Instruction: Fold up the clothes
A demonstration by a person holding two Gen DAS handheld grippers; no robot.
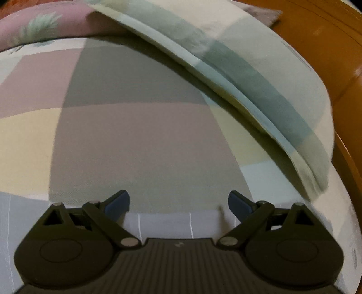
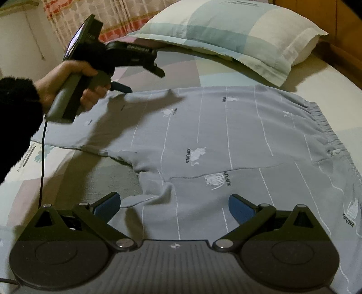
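Grey pyjama trousers (image 2: 226, 144) with thin white stripes and small printed logos lie flat across the bed, elastic waistband at the right, legs reaching left. My right gripper (image 2: 174, 205) is open and empty, just above the near leg's edge. My left gripper (image 1: 178, 203) is open and empty over the far edge of the trousers (image 1: 169, 224). It also shows in the right wrist view (image 2: 144, 79), held by a hand above the far leg end.
The bed sheet (image 1: 135, 135) is a pastel patchwork. A checked pillow (image 2: 226, 34) lies at the bed's head, also in the left wrist view (image 1: 248, 67). A wooden headboard (image 1: 328, 45) stands at the right. A curtain (image 2: 90, 18) hangs at the back left.
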